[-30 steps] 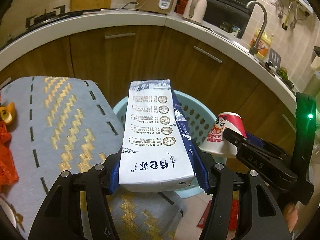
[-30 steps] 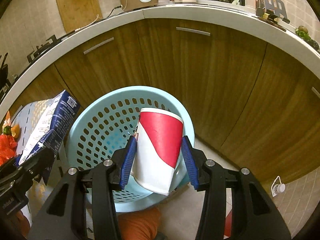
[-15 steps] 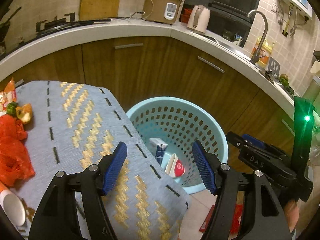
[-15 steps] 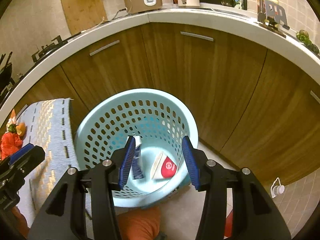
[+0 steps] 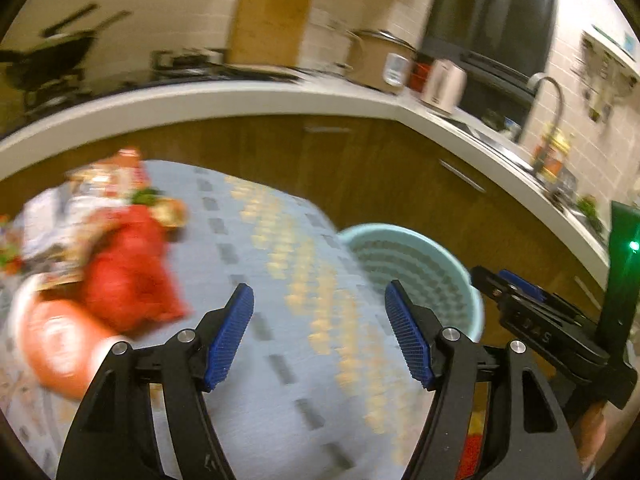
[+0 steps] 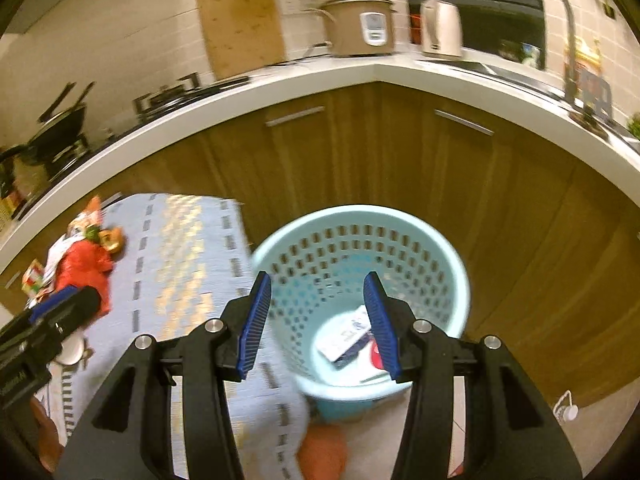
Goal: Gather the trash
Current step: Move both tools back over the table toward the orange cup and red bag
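- The right gripper [image 6: 316,320] hangs over the near rim of the pale blue basket [image 6: 452,264], jaws apart with nothing between them.
- A white and blue carton [image 6: 344,334] and a red and white cup [image 6: 374,354] lie at the basket's bottom.
- Beside the basket, a grey patterned cloth [image 6: 184,264] bears a red bag [image 6: 82,264].
- The left gripper [image 6: 44,320] shows at the left edge.

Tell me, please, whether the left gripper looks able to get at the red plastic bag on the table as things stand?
Probably yes: the left gripper is open and holds nothing, and only bare tablecloth lies between it and the red plastic bag.
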Action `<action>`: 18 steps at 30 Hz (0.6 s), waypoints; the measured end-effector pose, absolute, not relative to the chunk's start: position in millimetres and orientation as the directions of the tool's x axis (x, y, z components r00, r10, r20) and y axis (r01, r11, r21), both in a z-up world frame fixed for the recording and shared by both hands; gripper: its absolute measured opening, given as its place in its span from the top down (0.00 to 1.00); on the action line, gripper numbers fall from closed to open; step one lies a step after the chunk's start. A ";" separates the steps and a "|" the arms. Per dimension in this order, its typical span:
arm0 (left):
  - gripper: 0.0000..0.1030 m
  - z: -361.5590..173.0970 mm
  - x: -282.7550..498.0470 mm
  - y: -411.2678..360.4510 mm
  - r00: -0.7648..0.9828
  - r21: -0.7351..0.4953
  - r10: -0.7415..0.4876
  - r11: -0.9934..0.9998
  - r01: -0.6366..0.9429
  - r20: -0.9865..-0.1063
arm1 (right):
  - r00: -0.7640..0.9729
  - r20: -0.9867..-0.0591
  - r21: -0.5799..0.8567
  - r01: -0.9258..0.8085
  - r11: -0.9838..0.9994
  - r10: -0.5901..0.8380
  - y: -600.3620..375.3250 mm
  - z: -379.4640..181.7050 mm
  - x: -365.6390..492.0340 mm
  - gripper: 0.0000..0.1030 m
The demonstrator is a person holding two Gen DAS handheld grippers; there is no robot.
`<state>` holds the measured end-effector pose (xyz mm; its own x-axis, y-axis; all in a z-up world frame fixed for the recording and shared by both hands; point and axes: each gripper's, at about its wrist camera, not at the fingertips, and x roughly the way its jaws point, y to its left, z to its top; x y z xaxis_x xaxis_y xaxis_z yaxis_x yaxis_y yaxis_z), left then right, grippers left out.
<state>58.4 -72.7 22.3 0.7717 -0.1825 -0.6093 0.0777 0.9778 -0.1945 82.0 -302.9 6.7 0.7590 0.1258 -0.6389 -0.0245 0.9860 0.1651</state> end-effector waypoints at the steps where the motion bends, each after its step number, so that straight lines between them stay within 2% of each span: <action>1: 0.32 24.7 50.1 -61.2 0.790 -0.175 -0.131 0.984 0.031 -0.599 | 0.759 -0.637 0.161 -0.042 0.986 0.137 -294.0 7.5 80.6 0.57; 6: 0.27 25.4 19.4 -21.4 0.815 -0.098 0.056 0.986 -0.137 -0.576 | 0.747 -0.641 0.145 -0.108 0.983 0.177 -259.6 6.4 74.8 0.57; 8: 0.22 20.7 9.7 -10.1 0.804 -0.045 0.139 0.979 -0.201 -0.578 | 0.741 -0.644 0.137 -0.132 0.982 0.190 -247.2 6.0 73.0 0.57; 11: 0.21 7.7 6.2 -1.3 0.761 0.066 0.255 0.961 -0.269 -0.596 | 0.734 -0.646 0.129 -0.165 0.978 0.209 -231.8 6.4 69.5 0.57; 18: 0.21 -6.0 4.5 15.2 0.708 0.139 0.314 0.945 -0.296 -0.632 | 0.734 -0.640 0.106 -0.208 0.972 0.227 -212.8 12.2 62.3 0.57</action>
